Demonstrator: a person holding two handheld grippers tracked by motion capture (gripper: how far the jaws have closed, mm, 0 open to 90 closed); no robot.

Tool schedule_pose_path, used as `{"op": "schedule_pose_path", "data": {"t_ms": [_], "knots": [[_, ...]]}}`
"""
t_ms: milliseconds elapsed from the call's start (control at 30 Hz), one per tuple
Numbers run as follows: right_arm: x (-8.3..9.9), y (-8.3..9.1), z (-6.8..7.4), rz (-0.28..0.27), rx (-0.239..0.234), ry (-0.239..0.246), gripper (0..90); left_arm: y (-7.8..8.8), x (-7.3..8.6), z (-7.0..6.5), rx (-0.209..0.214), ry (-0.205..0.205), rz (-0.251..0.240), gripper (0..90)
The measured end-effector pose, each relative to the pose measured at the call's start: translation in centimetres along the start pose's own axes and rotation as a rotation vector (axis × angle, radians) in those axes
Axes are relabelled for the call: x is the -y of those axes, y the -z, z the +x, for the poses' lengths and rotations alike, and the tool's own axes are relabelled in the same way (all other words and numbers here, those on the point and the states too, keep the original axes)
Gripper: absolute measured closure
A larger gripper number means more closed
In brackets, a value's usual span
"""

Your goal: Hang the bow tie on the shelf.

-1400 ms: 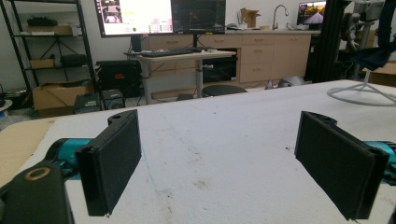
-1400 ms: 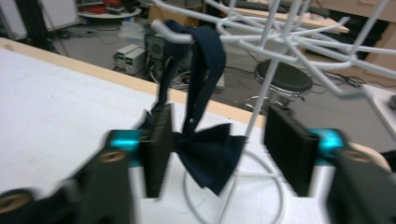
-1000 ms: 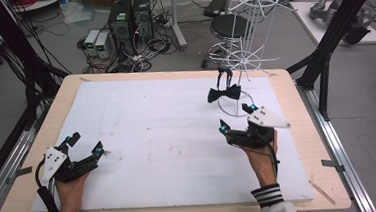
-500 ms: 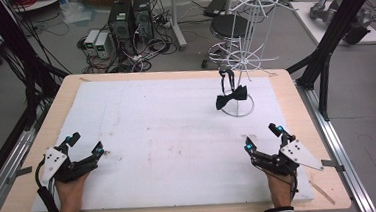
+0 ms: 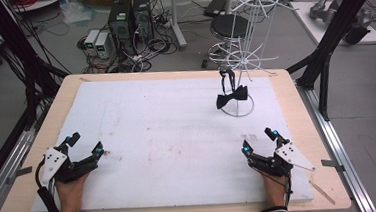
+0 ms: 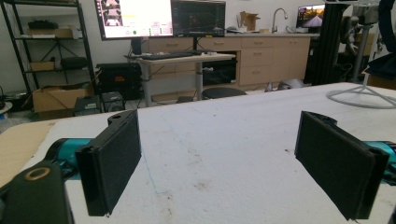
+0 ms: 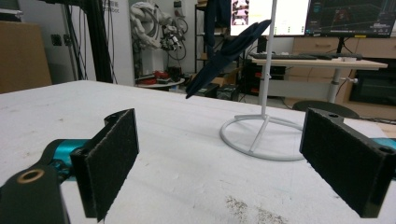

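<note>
With the bow tie (image 5: 231,97) hung on the wire rack (image 5: 239,57), both grippers (left gripper (image 5: 85,149), right gripper (image 5: 259,140)) rest spread and empty, best kept low, well apart from it.

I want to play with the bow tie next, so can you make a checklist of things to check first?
1. Left tool open, holding nothing: ok.
2. Right tool open, holding nothing: ok.
3. Bow tie hanging on the white wire stand, off the board: ok.
4. Stand's ring base sits flat on the white board: ok.
5. How firmly the bow tie's strap is hooked on: cannot tell.
</note>
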State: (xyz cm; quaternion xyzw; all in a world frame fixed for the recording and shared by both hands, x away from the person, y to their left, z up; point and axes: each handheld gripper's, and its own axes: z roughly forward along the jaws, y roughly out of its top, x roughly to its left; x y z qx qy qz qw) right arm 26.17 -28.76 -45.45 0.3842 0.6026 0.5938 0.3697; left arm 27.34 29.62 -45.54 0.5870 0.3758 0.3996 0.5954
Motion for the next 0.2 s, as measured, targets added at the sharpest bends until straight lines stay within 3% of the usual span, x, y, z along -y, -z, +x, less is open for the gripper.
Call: {"op": "schedule_pose_path", "data": {"t_ms": [200], "knots": [[0.0, -0.07, 0.03, 0.002, 0.004, 0.01, 10.9, 0.02, 0.01, 0.02, -0.001, 0.004, -0.002, 15.0]]}}
